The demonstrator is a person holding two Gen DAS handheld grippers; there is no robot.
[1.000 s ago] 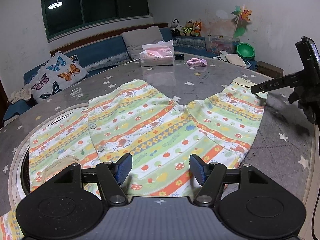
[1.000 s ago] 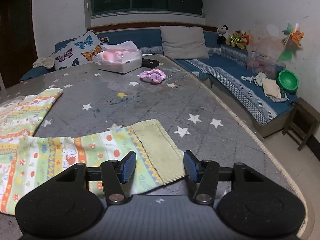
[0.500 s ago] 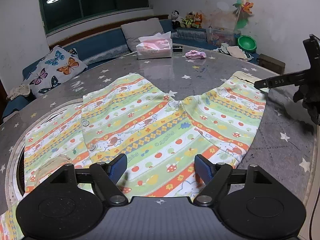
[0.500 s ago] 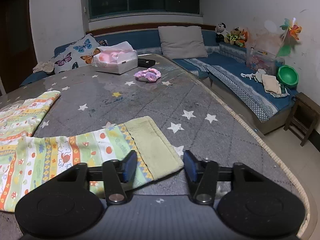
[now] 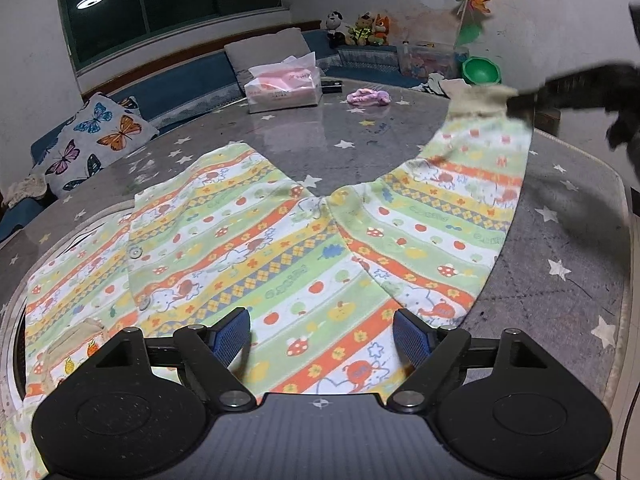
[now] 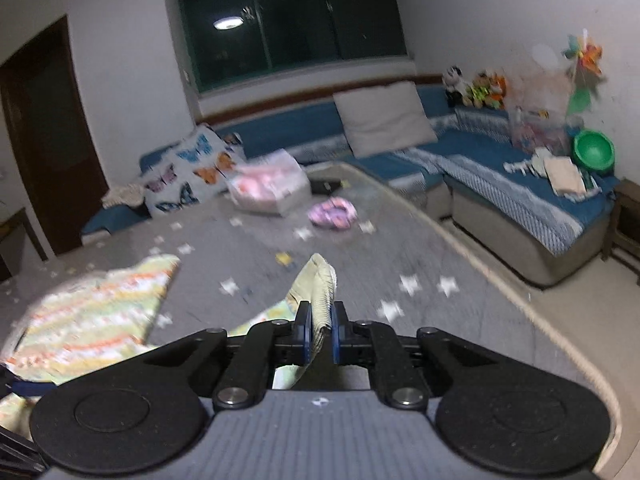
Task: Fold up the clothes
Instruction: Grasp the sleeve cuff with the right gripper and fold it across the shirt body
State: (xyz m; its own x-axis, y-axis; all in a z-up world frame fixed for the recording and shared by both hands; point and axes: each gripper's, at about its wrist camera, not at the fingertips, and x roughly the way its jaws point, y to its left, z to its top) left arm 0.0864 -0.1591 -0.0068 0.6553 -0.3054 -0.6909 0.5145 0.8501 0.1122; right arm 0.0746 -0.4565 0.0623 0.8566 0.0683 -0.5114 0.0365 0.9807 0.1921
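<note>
Striped children's pyjama pants (image 5: 256,256) with fruit and elephant prints lie spread on the grey star-patterned table (image 5: 560,248). My left gripper (image 5: 322,334) is open and hovers over the pants' waist edge. My right gripper (image 6: 319,330) is shut on the pale green cuff (image 6: 320,284) of the right leg and holds it lifted off the table. That cuff shows raised in the left wrist view (image 5: 478,100), pinched by the blurred right gripper (image 5: 520,102). The other leg (image 6: 100,312) lies flat at the left.
A tissue box (image 5: 284,88), a dark remote (image 5: 332,88) and a pink-purple cloth bundle (image 5: 368,97) sit at the far side of the table. A blue sofa (image 6: 500,184) with cushions, toys and a green bowl (image 6: 594,151) runs behind and to the right.
My right gripper has closed on the leg cuff and lifted it up off the table. My left gripper has stayed open over the waist.
</note>
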